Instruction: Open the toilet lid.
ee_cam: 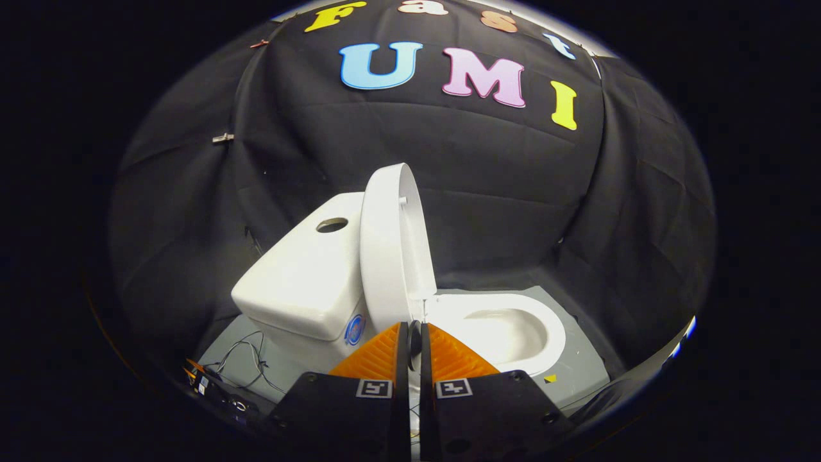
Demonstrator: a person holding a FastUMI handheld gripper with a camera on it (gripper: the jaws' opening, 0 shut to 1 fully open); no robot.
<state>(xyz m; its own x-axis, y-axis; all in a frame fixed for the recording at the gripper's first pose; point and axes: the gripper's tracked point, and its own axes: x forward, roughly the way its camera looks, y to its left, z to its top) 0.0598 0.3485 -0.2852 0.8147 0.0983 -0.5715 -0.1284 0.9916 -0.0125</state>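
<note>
White lid (385, 250) stands upright at frame centre, leaning toward the tank (308, 276), bowl (507, 327) exposed; my gripper (415, 337) sits below, fingers nearly closed, holding nothing.

Toilet lid (385, 250): white, oval, glossy. Raised up on its hinge, standing near upright and leaning back against the cistern (308, 276) (edge-on to the camera, inner face turned toward the bowl). Cistern: white, boxy, round hole in its top, just behind the lid. Bowl (513, 327): white, rim uncovered, open basin visible, extending forward from the lid's hinge end. Lid base sits just ahead of the gripper (414, 337), whose jaws are nearly together, gripping nothing.
</note>
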